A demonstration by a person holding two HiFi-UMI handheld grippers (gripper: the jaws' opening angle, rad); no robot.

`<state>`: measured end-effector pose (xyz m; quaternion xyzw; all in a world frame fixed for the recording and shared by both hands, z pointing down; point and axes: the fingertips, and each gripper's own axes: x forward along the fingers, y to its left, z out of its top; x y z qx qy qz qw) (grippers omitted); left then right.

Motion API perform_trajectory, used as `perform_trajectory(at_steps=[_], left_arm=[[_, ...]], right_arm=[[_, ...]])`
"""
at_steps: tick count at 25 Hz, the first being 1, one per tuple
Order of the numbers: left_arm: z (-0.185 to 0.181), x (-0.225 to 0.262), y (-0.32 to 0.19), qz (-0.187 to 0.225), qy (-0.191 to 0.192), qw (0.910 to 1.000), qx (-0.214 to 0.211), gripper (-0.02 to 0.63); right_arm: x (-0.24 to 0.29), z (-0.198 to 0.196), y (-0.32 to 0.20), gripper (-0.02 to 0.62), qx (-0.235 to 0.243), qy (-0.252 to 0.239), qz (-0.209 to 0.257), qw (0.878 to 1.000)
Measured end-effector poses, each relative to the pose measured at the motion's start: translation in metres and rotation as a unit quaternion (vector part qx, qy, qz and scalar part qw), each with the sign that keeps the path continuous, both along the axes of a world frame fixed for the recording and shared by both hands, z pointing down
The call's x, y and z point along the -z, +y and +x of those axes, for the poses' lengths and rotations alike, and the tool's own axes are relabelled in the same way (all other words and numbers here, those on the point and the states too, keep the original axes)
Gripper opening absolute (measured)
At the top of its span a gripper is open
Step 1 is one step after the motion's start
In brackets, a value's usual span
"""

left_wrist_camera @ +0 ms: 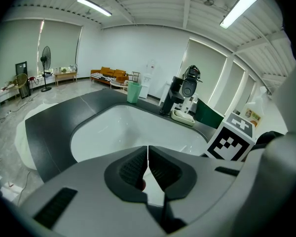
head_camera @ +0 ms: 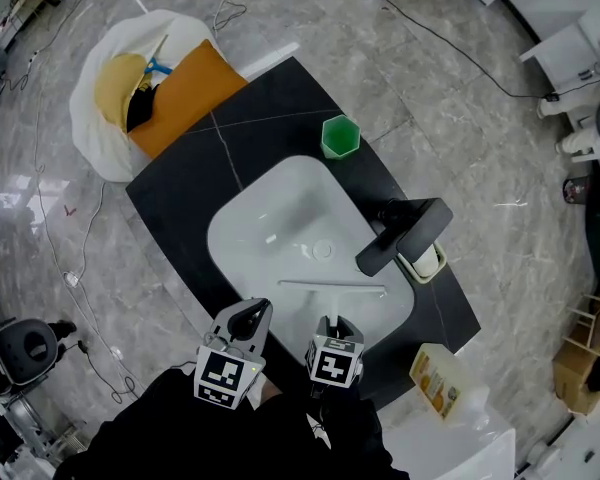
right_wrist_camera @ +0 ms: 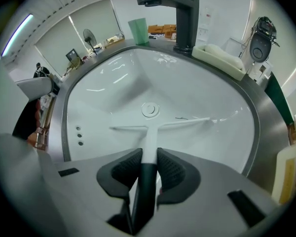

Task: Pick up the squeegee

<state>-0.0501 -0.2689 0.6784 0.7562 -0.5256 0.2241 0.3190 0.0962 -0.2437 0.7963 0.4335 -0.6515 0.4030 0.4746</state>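
A squeegee (right_wrist_camera: 150, 132) with a white blade and neck and a black handle lies in the white sink (right_wrist_camera: 212, 98). In the head view its blade (head_camera: 332, 286) stretches across the basin's near part. My right gripper (right_wrist_camera: 148, 169) points steeply down over the near rim, and its jaws are shut on the squeegee's handle where white meets black. My left gripper (left_wrist_camera: 147, 168) hovers over the sink's near-left rim (head_camera: 220, 268), jaws shut with nothing between them. Both grippers' marker cubes (head_camera: 226, 378) show at the bottom of the head view.
A black faucet (head_camera: 405, 233) stands at the sink's right, with a soap dish (head_camera: 423, 261) beside it. A green cup (head_camera: 340, 136) sits on the dark counter (head_camera: 180, 208) at the back. A yellow bottle (head_camera: 437, 380) stands near right. An orange cloth (head_camera: 185, 96) and a white bag (head_camera: 110, 88) lie far left.
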Motion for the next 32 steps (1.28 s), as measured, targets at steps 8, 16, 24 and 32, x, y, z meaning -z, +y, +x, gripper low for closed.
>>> perform_trajectory(at_steps=[8, 16, 24, 32], left_arm=[[-0.007, 0.018, 0.005, 0.017, -0.001, 0.9999, 0.001, 0.028], [-0.016, 0.048, 0.024, 0.041, -0.002, 0.9991, -0.001, 0.028], [-0.022, 0.081, 0.044, 0.076, -0.002, 0.9971, -0.007, 0.028], [-0.028, 0.129, 0.075, 0.116, -0.006, 0.9931, -0.013, 0.028]], right_arm=[[0.020, -0.006, -0.002, 0.107, 0.002, -0.003, 0.024, 1.000], [0.054, -0.016, 0.008, 0.107, -0.001, -0.008, 0.057, 0.998], [0.095, -0.021, 0.015, 0.107, -0.008, -0.010, 0.104, 0.995], [0.151, -0.023, 0.032, 0.107, -0.018, -0.017, 0.156, 0.987]])
